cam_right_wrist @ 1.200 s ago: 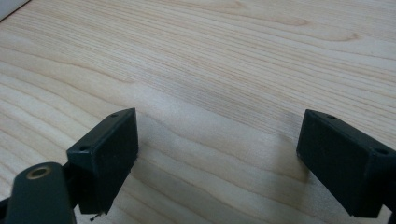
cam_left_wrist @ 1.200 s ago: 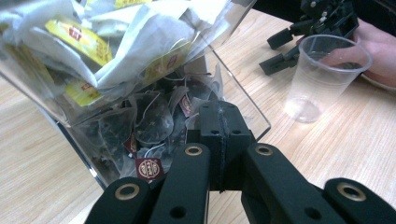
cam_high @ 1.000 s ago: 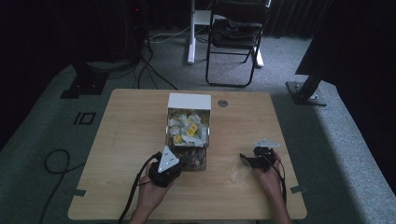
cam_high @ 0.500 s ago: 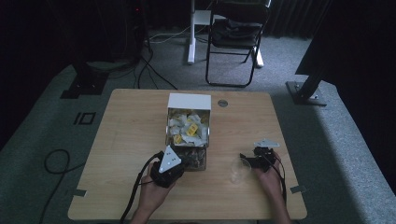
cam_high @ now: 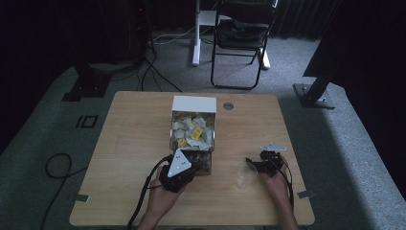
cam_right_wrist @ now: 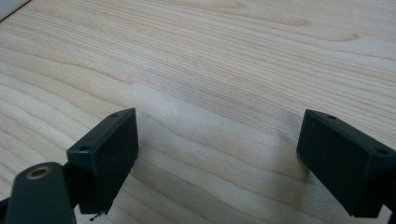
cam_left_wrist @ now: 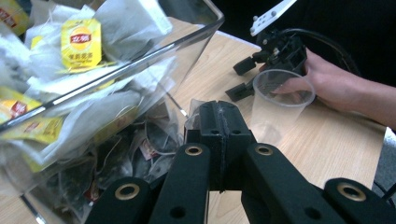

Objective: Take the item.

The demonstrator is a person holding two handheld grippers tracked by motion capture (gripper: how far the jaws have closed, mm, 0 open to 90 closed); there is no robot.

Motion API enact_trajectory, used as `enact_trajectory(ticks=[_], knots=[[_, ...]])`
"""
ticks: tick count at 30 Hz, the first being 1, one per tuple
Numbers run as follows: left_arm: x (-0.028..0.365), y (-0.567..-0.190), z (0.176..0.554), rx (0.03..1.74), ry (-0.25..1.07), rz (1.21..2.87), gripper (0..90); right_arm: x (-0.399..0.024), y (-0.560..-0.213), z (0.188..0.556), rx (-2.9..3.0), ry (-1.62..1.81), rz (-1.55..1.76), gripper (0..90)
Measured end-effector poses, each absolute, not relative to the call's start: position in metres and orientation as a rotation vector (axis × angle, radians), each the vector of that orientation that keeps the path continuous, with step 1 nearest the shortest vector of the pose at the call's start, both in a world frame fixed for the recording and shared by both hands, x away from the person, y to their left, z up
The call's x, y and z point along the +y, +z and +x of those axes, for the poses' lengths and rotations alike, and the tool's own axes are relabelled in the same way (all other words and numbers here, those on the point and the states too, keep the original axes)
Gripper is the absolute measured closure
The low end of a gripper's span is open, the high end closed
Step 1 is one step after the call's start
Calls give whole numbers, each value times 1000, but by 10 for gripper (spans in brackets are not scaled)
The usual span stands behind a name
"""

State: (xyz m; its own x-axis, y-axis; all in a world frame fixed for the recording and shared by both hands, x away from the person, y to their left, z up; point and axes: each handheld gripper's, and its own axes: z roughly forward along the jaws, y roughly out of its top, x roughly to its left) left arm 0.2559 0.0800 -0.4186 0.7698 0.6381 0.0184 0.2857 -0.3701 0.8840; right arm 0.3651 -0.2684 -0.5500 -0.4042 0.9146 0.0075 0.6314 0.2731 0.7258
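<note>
1. Jaws of our left gripper [cam_left_wrist: 219,122] press together, empty, beside the clear plastic box of tea bags [cam_left_wrist: 93,93].
2. Our right gripper [cam_right_wrist: 215,163] gapes wide over the pale wooden table [cam_right_wrist: 210,56], near the clear plastic cup [cam_left_wrist: 280,105].

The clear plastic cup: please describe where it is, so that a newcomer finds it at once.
Start at the wooden table and find the clear box of tea bags in its middle. To the box's right, before the right tool, stands the clear plastic cup: upright, empty, the one round see-through thing there.
</note>
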Motion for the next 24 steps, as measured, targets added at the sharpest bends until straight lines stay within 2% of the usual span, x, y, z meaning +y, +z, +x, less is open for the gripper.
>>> enact_trajectory(ticks=[24], knots=[[60, -407, 260, 631, 403, 1973, 900, -268, -550, 365, 2135, 924, 1397, 123]])
